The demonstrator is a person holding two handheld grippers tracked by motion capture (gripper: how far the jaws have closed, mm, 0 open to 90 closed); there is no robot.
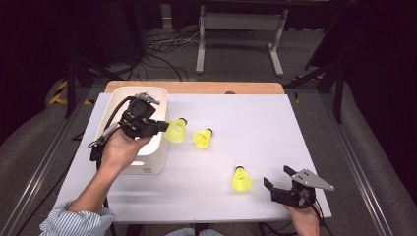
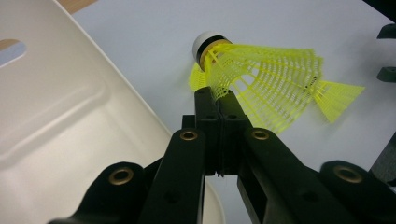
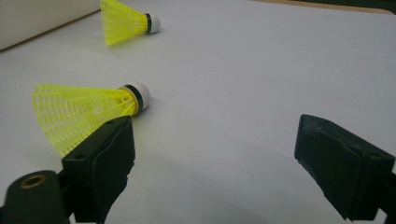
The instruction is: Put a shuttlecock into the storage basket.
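The left tongs (image 1: 162,126) are gripping a yellow shuttlecock (image 1: 176,131) by the edge of its mesh skirt, with both jaws pressed together on the plastic, as the left gripper view is showing at (image 2: 219,100). The held shuttlecock (image 2: 261,86) is hanging just past the right rim of the white tray (image 1: 156,147), with its cork pointing away from the tongs. The left hand (image 1: 118,150) is positioned over the tray.

The right tongs (image 1: 278,179) are standing wide apart and holding nothing, resting near the front right corner of the counter (image 1: 255,118). A second shuttlecock (image 1: 241,179) is lying just beside the right tongs. A third shuttlecock (image 1: 202,137) is lying on the counter between the other two, near the held one.
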